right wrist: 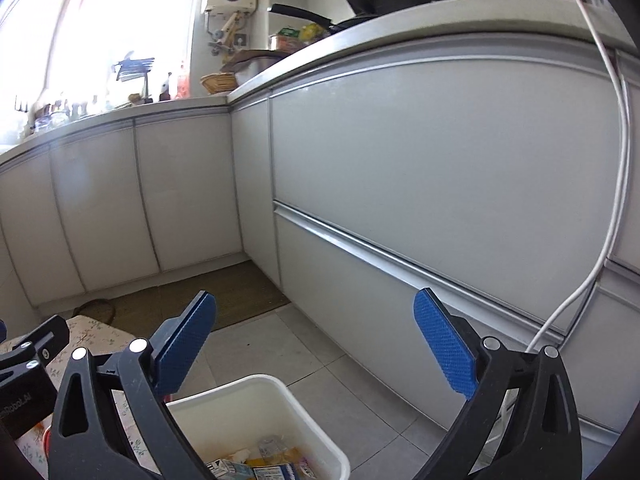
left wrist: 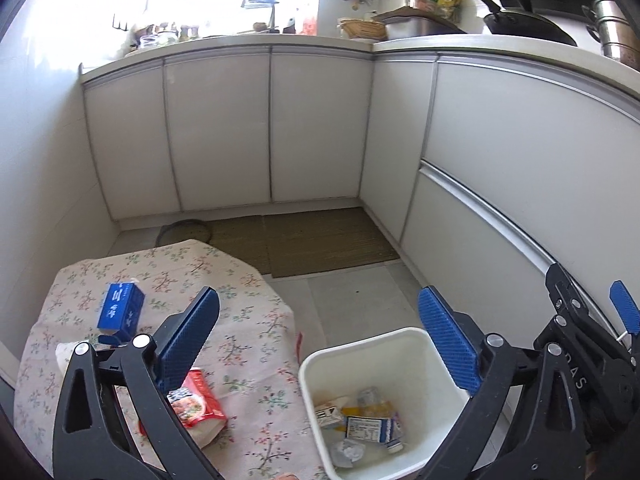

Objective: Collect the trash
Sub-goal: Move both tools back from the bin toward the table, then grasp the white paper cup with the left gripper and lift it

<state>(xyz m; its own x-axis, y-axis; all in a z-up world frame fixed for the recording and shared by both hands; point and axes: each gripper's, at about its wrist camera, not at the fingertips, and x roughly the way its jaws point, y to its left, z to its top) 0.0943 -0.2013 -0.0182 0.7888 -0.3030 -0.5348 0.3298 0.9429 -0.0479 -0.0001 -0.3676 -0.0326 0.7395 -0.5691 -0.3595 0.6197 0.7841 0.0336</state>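
- The left claw is spread wide with nothing between its pads, hanging above the white bin as if done dropping.
- The right claw is spread and empty too.
- The bin, on the floor beside the cloth-covered tabletop, holds cartons, wrappers and crumpled paper.
- A blue carton and red packet wait on the tabletop.

Home kitchen. L-shaped bench over white base cabinets, with a frying pan, steel stockpot and baking tray on top. Window behind the bench, bottles and jars lined along it. Wall-mounted water heater, tiled floor, woven mat in the corner.
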